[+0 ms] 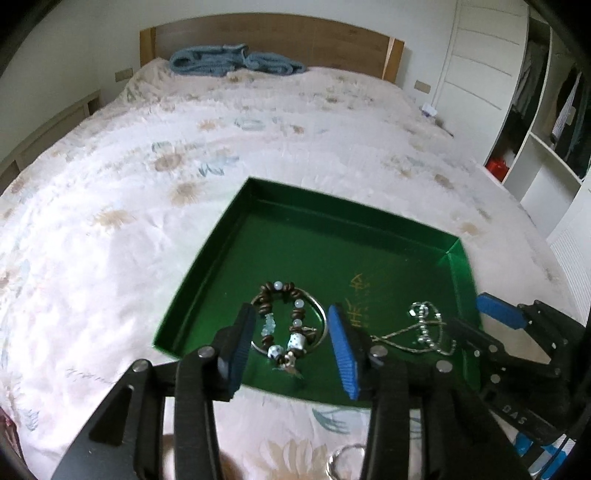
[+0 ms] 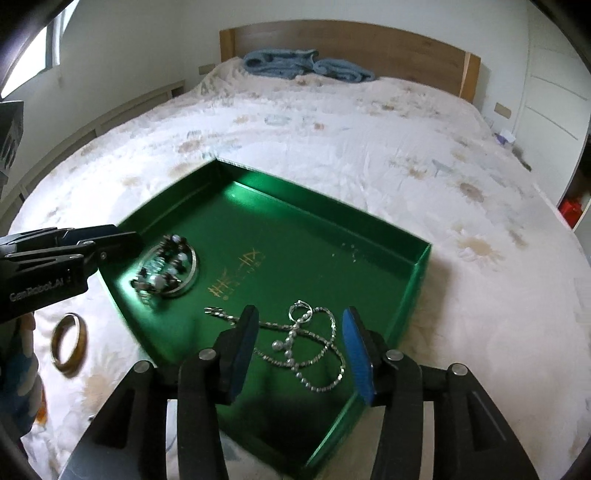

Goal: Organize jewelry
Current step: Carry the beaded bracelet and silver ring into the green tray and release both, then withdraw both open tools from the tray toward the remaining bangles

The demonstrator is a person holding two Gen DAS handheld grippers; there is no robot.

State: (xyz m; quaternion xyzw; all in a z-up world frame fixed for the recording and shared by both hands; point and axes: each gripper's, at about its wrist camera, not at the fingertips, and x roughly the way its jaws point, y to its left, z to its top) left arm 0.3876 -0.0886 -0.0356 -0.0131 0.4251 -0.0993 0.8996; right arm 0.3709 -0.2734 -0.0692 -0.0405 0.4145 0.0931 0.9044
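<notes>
Presently: green tray (image 2: 369, 236) on floral bed (image 1: 110, 184), wooden headboard (image 1: 258, 33) behind

Both tongs, left (image 1: 291, 350) and right (image 2: 301, 354), stand apart; beaded bracelet (image 1: 284, 325) and silver chain (image 2: 306, 347) lie inside tray; amber bangle (image 2: 68, 345) on bedspread

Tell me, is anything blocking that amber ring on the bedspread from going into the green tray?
Partly. The amber bangle lies on the bedspread just outside the green tray, with only the tray's low wall between them. The left gripper hangs open above that side, so it would need lifting over the wall.
</notes>
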